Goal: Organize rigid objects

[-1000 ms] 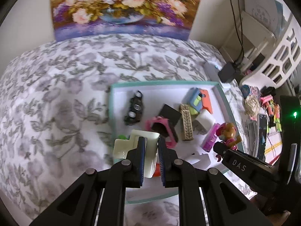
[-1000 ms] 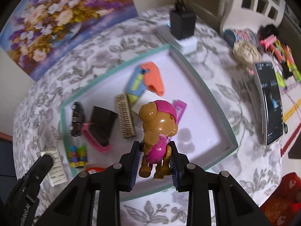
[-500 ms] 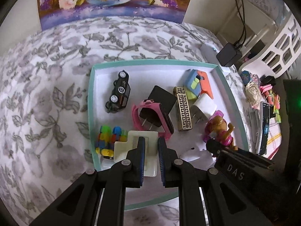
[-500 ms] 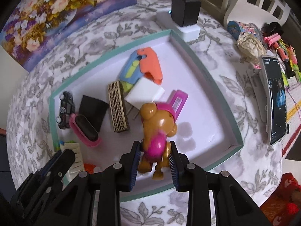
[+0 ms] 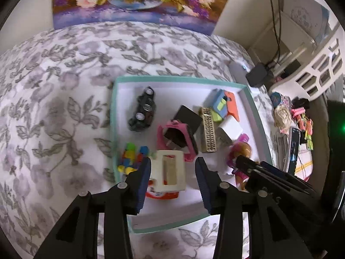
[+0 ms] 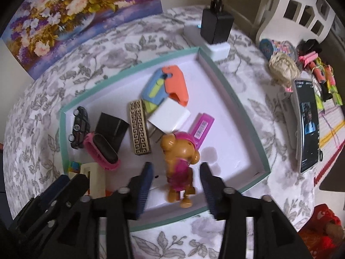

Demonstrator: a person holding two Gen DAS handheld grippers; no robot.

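A teal-rimmed white tray (image 5: 256, 116) (image 6: 235, 95) lies on the flowered cloth and holds several small objects. My left gripper (image 5: 172, 168) is open over the tray's near part. A cream plastic piece (image 5: 169, 173) lies between its fingers on a red-and-white item (image 5: 161, 195). My right gripper (image 6: 175, 173) is open. A brown-and-pink toy dog (image 6: 180, 164) lies in the tray between its fingers and also shows in the left wrist view (image 5: 239, 153).
In the tray: a black toy car (image 5: 143, 110), a pink watch (image 5: 179, 138), a black box (image 6: 112, 127), a patterned gold block (image 6: 139, 127), a white charger (image 6: 169, 116), a blue-orange case (image 6: 168, 86), coloured blocks (image 5: 131, 157). A phone (image 6: 307, 125) and clutter lie to the right.
Both grippers have opened. The left one let go of the cream piece and the right one let go of the toy dog; both objects now rest in the tray.
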